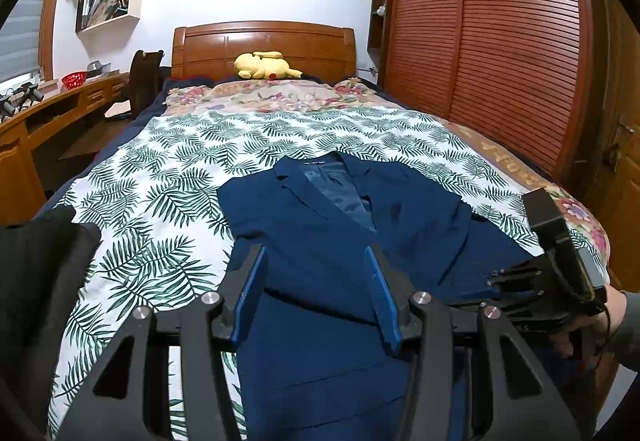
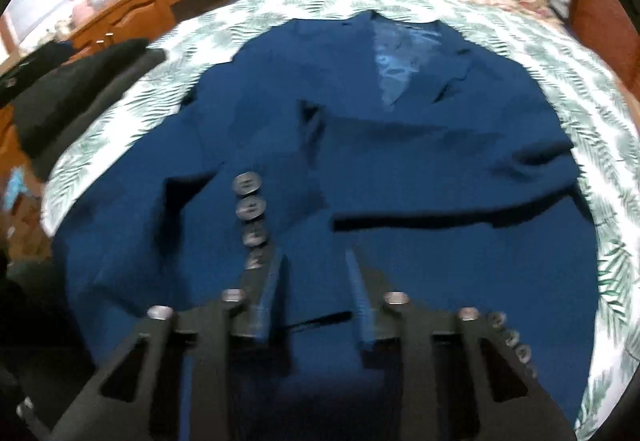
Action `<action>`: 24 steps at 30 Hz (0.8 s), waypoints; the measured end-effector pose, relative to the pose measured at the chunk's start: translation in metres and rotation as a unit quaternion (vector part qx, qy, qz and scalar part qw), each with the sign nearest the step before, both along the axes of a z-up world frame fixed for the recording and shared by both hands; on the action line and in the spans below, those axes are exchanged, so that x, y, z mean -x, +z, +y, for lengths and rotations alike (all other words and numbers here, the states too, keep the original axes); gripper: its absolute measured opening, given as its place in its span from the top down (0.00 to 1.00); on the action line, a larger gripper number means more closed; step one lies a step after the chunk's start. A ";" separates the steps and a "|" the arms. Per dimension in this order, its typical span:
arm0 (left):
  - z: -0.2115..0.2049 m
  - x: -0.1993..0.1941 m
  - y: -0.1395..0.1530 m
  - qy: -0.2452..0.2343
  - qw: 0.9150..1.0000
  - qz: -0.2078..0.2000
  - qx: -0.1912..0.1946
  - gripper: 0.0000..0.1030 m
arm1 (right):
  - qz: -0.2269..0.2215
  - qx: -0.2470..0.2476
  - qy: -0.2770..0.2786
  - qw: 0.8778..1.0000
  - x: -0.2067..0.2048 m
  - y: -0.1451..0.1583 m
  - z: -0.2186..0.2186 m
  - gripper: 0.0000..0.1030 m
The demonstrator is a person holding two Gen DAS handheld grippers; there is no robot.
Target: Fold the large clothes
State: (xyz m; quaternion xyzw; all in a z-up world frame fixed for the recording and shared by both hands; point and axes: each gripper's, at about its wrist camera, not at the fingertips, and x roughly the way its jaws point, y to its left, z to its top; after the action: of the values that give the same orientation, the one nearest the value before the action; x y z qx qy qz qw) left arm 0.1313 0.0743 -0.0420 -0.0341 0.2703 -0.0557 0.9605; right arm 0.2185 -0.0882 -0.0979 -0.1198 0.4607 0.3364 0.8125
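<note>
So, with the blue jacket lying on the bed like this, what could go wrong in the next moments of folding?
1. The blue jacket has sleeves crossed over its front; folding now may trap creases.
2. The sleeve buttons lie close to the right hand-held gripper, so its pads might pinch a button instead of cloth.
3. The right wrist view is blurred, so a grasp may miss its place.

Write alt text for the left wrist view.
A dark blue suit jacket lies face up on a leaf-print bedspread, with the left gripper open above it. The right gripper reaches in from the right; a yellow plush toy rests by the headboard.
</note>
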 end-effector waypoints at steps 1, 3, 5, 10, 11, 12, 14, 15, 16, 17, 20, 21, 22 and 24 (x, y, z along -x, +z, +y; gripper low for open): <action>-0.001 -0.001 -0.001 0.000 1.000 0.001 -0.001 0.52 | 0.002 -0.004 0.007 1.000 0.004 0.001 -0.001 0.93; -0.002 -0.002 -0.002 0.000 1.000 0.004 -0.002 0.52 | 0.002 -0.010 0.020 1.000 0.012 0.005 -0.001 0.95; -0.002 -0.003 -0.005 0.000 1.000 0.008 -0.003 0.52 | -0.003 -0.024 0.029 0.999 0.024 0.014 -0.006 0.96; -0.006 -0.003 -0.007 -0.004 1.000 0.012 -0.006 0.52 | -0.006 -0.056 0.033 0.998 0.054 0.029 -0.012 0.96; -0.008 -0.002 -0.008 -0.006 1.000 0.012 -0.006 0.52 | -0.006 -0.059 0.034 0.998 0.062 0.031 -0.013 0.96; -0.009 -0.001 -0.009 -0.008 1.000 0.014 -0.006 0.52 | -0.006 -0.060 0.035 0.998 0.066 0.031 -0.011 0.96; -0.013 0.002 -0.013 -0.012 1.000 0.017 -0.005 0.52 | -0.005 -0.057 0.035 0.998 0.080 0.031 -0.009 0.96; -0.015 0.005 -0.014 -0.015 1.000 0.019 -0.002 0.52 | -0.007 -0.054 0.035 0.998 0.085 0.030 -0.007 0.96; -0.016 0.006 -0.016 -0.017 1.000 0.022 0.000 0.52 | -0.008 -0.053 0.034 0.998 0.089 0.030 -0.006 0.96; -0.018 0.008 -0.019 -0.018 1.000 0.025 0.001 0.52 | -0.006 -0.054 0.037 0.998 0.093 0.029 -0.005 0.96; -0.025 0.014 -0.027 -0.023 0.999 0.034 0.004 0.52 | -0.009 -0.052 0.039 0.998 0.102 0.030 -0.002 0.96; -0.029 0.016 -0.030 -0.025 0.999 0.037 0.004 0.52 | -0.008 -0.054 0.039 0.998 0.103 0.029 -0.003 0.96; -0.031 0.018 -0.032 -0.025 0.999 0.040 0.004 0.52 | -0.007 -0.056 0.038 0.998 0.104 0.029 -0.004 0.96; -0.036 0.022 -0.037 -0.030 0.999 0.045 0.004 0.52 | -0.008 -0.056 0.032 0.998 0.105 0.030 -0.007 0.94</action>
State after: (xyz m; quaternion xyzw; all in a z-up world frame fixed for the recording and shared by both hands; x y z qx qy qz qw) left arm 0.1098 0.0378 -0.0786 -0.0328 0.3142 -0.0841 0.9451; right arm 0.1138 -0.0953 -0.0680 -0.0912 0.4308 0.3863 0.8105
